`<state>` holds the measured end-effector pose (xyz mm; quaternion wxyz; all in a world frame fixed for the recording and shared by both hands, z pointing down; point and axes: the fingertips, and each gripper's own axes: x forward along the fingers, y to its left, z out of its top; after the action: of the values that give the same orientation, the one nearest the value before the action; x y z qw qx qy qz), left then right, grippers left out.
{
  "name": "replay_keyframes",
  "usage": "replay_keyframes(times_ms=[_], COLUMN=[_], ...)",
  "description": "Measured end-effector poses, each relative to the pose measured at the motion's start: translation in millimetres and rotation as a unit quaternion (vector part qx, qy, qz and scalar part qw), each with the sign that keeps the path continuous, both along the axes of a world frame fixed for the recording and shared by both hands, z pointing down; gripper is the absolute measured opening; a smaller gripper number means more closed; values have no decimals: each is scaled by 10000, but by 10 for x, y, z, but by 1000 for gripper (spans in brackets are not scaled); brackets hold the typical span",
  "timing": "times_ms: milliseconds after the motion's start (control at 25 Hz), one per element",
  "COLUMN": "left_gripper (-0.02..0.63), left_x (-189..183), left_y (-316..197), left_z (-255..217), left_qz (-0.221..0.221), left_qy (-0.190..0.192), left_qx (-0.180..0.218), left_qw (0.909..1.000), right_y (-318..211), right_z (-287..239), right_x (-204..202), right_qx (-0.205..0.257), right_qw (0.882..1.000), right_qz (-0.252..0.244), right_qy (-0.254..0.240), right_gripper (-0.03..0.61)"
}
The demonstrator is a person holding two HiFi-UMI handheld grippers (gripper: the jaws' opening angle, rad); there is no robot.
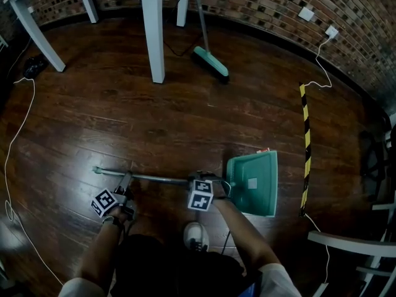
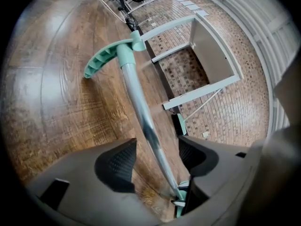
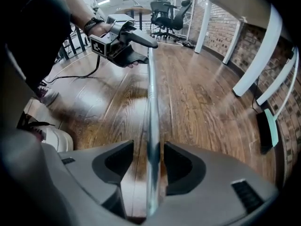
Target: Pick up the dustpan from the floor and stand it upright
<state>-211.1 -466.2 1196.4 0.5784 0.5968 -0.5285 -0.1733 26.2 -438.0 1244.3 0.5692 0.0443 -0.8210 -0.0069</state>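
My left gripper (image 2: pixel 157 157) straddles the handle (image 1: pixel 161 178) with jaws wide; my right gripper (image 3: pixel 149 161) sits narrow around it, seemingly not yet clamped; the dustpan (image 1: pixel 253 181) lies flat on the floor (image 1: pixel 93 122); gripping, lifting and standing it upright all remain, I judge.

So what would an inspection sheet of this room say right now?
Surface: dark, glossy wood floor.
Job's things: green dustpan lying down, not upright; its long metal handle stretches to the left.
Clutter: broom near a white table leg; yellow-black strip on the floor.
Grippers: left tongs and right tongs each straddle the handle, jaws apart, with narrow gaps showing.
Cables: white cable along the left; a second cable runs up to a wall socket.
Surroundings: brick wall; white chair frames at right; the person's shoe.
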Motion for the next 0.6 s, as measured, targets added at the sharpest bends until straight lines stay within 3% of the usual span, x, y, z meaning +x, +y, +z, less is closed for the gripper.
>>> replay_keyframes(times_ms=[80,120,160,200,600], left_gripper=[300,237,129,116,86], left_x=[-14,-20,-25,-26,-48], left_y=[-29,-30,-24,-15,-139], left_z=[6,16,28,37,-371], left_qz=[-86,-154,-241,-324,-234], left_qy=[27,38,70,127,328], left_qx=[25,-8,-58,-99,340], left_qw=[10000,9999,9997,9993,9986], right_y=[-17,-26,-34,-43,-156], right_z=[14,22,33,41,-176], right_x=[-25,-30,-30,-24,-67], right_qx=[105,169,240,307,662], right_qw=[9999,9999,9997,9995,9975], right_qz=[-19,-25,-31,-31,226], right_qy=[2,22,61,105,-77], right_gripper=[160,158,137,79,83])
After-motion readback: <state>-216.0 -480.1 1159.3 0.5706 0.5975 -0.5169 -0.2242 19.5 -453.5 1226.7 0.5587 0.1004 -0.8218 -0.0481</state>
